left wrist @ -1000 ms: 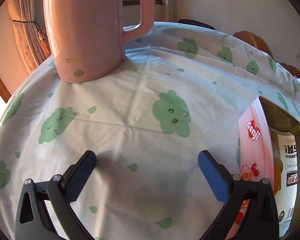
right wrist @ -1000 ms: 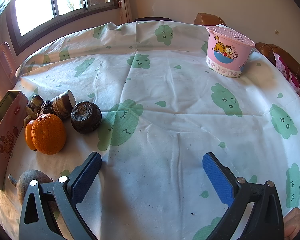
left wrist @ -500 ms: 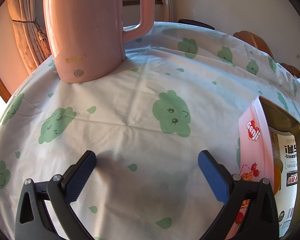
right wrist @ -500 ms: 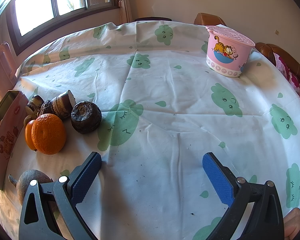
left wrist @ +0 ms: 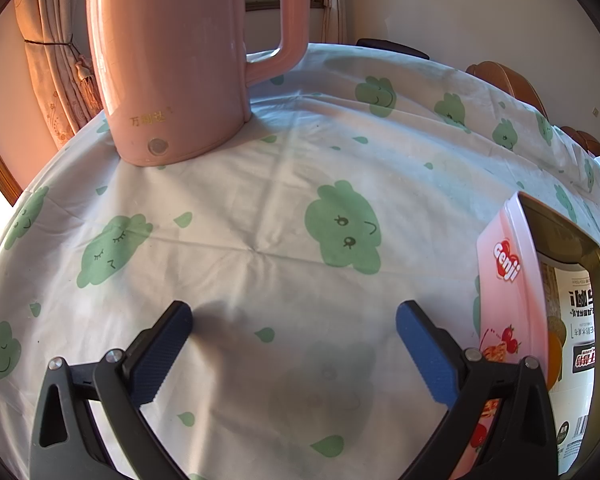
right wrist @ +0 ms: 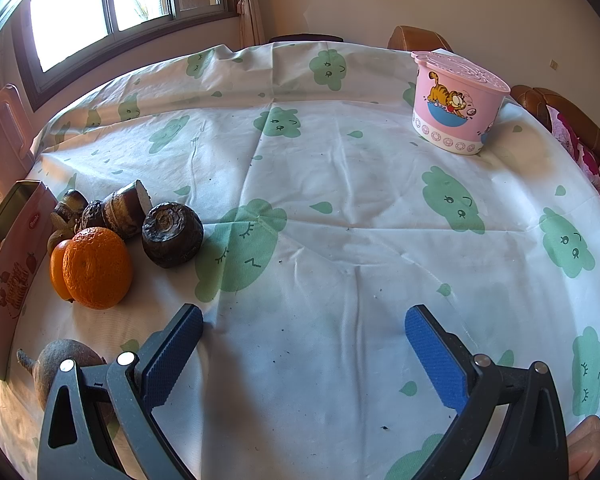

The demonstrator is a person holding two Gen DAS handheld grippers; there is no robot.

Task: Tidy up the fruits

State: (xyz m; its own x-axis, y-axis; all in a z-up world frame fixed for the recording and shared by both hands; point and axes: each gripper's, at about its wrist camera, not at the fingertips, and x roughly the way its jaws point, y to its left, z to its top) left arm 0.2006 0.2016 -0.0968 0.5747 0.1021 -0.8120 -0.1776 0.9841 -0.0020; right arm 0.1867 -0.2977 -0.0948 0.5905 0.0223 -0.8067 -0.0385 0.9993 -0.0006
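**Fruit sorting, both claws parked**

Nothing has moved since a second ago: both views match the earlier ones, claws and fruit in the same spots.

Going left to right. Over by the left edge of the table [left wrist: 260,184], a tall pink kettle [left wrist: 172,60] stands upright on the cloud-print cloth. My left gripper [left wrist: 293,316] hovers over bare cloth with its blue pads spread wide, holding nothing. Just to its right sits the pink genji tin [left wrist: 508,280], open at the top, with something orange showing inside.

In the right wrist view that same tin [right wrist: 16,276] is at the far left edge. Right beside it is the fruit pile: a big orange [right wrist: 98,268] in front, with a second orange [right wrist: 59,268] tucked touching behind it on the left. Behind those is a cluster of dark water chestnuts [right wrist: 100,212], one of them cut with white flesh showing, and one round dark chestnut [right wrist: 173,234] a little to the right of the pile. Nearer me, a brownish root [right wrist: 64,360] with a stubby tail lies partly hidden behind my left finger.

My right gripper [right wrist: 304,326] is also wide open and empty, over bare cloth, fruit well off to its left. Far right, near the back edge, stands a pink cartoon-cat tub [right wrist: 456,102] with its lid on.
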